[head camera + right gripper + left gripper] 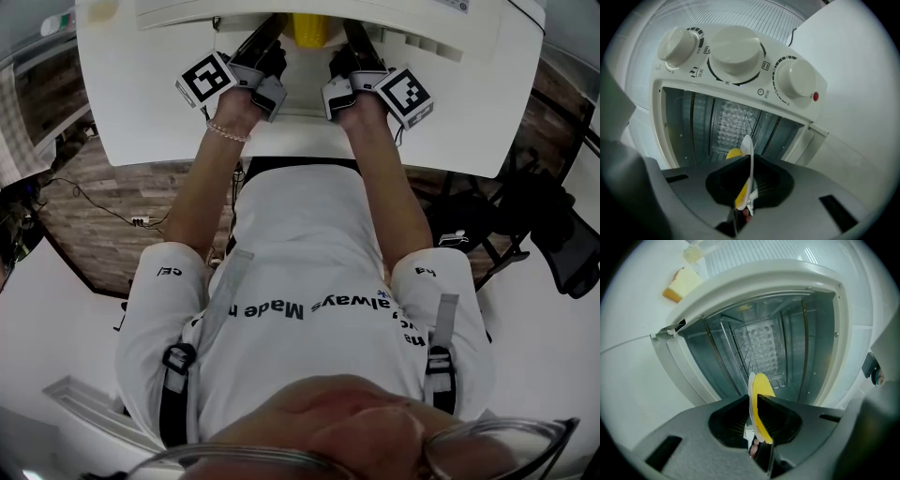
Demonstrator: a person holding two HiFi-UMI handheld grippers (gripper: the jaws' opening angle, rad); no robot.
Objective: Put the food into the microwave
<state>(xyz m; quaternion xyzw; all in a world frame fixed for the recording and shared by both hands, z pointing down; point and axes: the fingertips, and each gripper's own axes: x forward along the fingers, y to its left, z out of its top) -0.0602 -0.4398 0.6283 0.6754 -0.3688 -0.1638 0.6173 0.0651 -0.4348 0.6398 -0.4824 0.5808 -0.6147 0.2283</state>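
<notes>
A yellow plate with a white rim (309,26) is held edge-on between both grippers, in front of the open white microwave (820,296). My left gripper (754,401) is shut on one edge of the plate (761,399). The right gripper (749,164) is shut on the opposite edge of the plate (746,154). Both views look straight into the grey metal cavity (764,343), which has a wire rack inside. In the head view the left gripper (267,86) and right gripper (339,92) sit side by side at the microwave's mouth. What lies on the plate is hidden.
Three round knobs (736,49) line the microwave's control panel beside the opening. A wedge of pale cake with an orange edge (680,283) lies on the white table (141,103) beside the microwave. Black chairs (553,225) stand to the right, behind the person.
</notes>
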